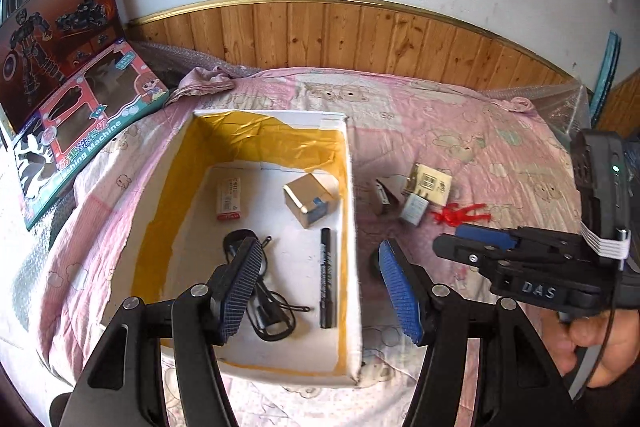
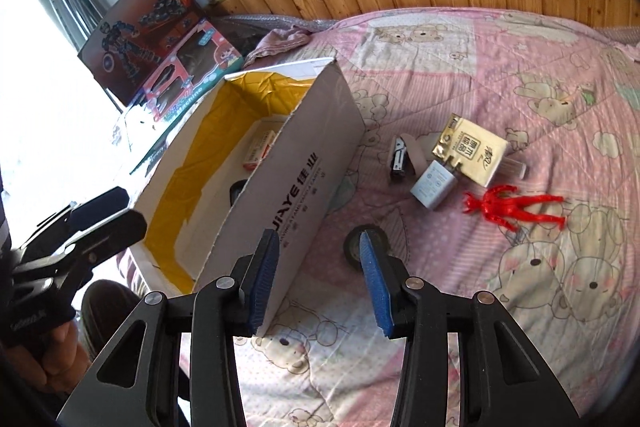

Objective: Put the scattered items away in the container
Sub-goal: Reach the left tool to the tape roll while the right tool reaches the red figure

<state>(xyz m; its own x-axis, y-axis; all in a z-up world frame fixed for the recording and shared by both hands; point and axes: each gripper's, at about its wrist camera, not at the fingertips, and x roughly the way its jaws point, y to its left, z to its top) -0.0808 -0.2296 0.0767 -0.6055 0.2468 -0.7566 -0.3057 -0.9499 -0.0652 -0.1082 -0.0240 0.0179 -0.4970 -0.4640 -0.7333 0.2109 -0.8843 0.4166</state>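
Both jaws parted, blue ribbed pads; right gripper (image 2: 320, 279) over black tape roll (image 2: 362, 247); left gripper (image 1: 320, 291) over cardboard box (image 1: 352, 227).

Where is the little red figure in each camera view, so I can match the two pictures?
Left wrist view: the red figure lies right of centre on the pink quilt, beyond the right gripper.
Right wrist view: red figure at centre right.
Shared landmark: the white charger block just to its left.
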